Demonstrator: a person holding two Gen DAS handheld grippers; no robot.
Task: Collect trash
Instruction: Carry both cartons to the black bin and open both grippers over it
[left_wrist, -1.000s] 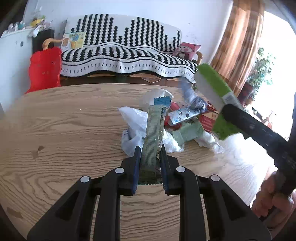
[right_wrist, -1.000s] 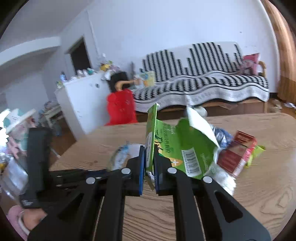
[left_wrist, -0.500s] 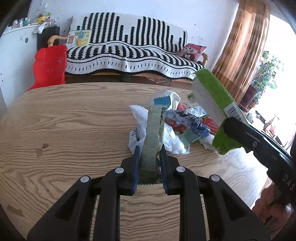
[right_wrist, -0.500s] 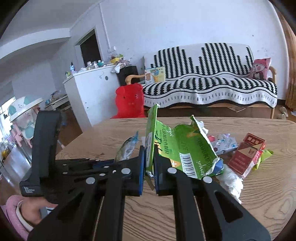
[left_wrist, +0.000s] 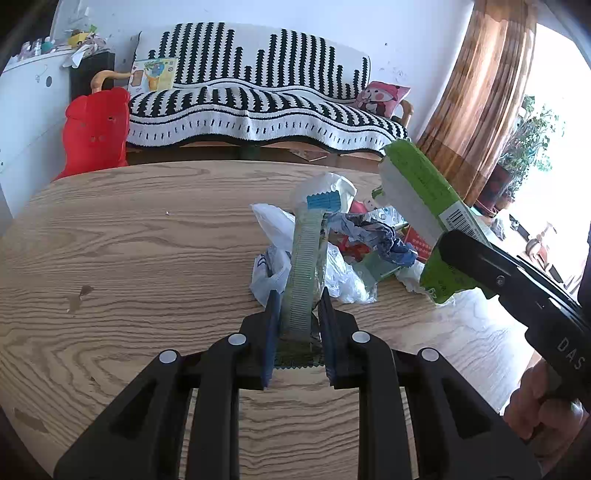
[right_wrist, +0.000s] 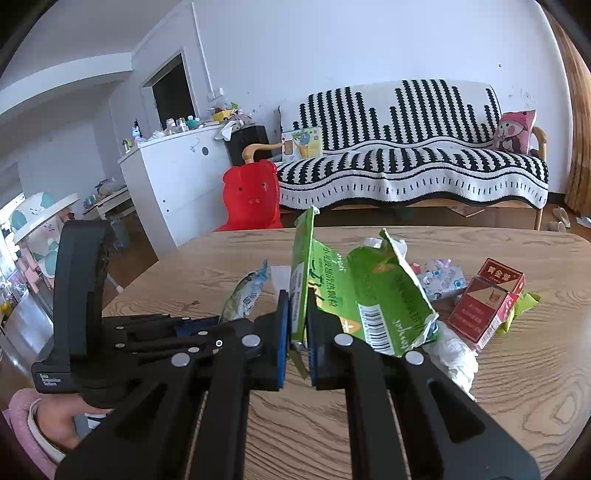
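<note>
My left gripper (left_wrist: 297, 314) is shut on a crinkled snack wrapper (left_wrist: 308, 258) with a blue serrated top, held upright above the wooden table (left_wrist: 147, 258). A torn green carton (right_wrist: 354, 291) with a barcode stands up between the fingers of my right gripper (right_wrist: 297, 310), which is shut on it; the same green carton (left_wrist: 424, 199) hangs at the right of the left wrist view. Behind the wrapper lies a trash pile (left_wrist: 369, 240) of white plastic bags, crumpled blue paper and a red packet. In the right wrist view the snack wrapper (right_wrist: 245, 295) shows to the left.
A red cigarette box (right_wrist: 487, 299), a yellow-green wrapper (right_wrist: 522, 302) and a white crumpled bag (right_wrist: 456, 354) lie right of the carton. Beyond the table stand a striped sofa (left_wrist: 258, 103), a red toy (left_wrist: 96, 133) and a white cabinet (right_wrist: 177, 181). A hand (right_wrist: 59, 417) holds the left tool.
The right gripper with the green carton has shifted slightly and rolled a little in the left wrist view. The left gripper and its wrapper stay put.
</note>
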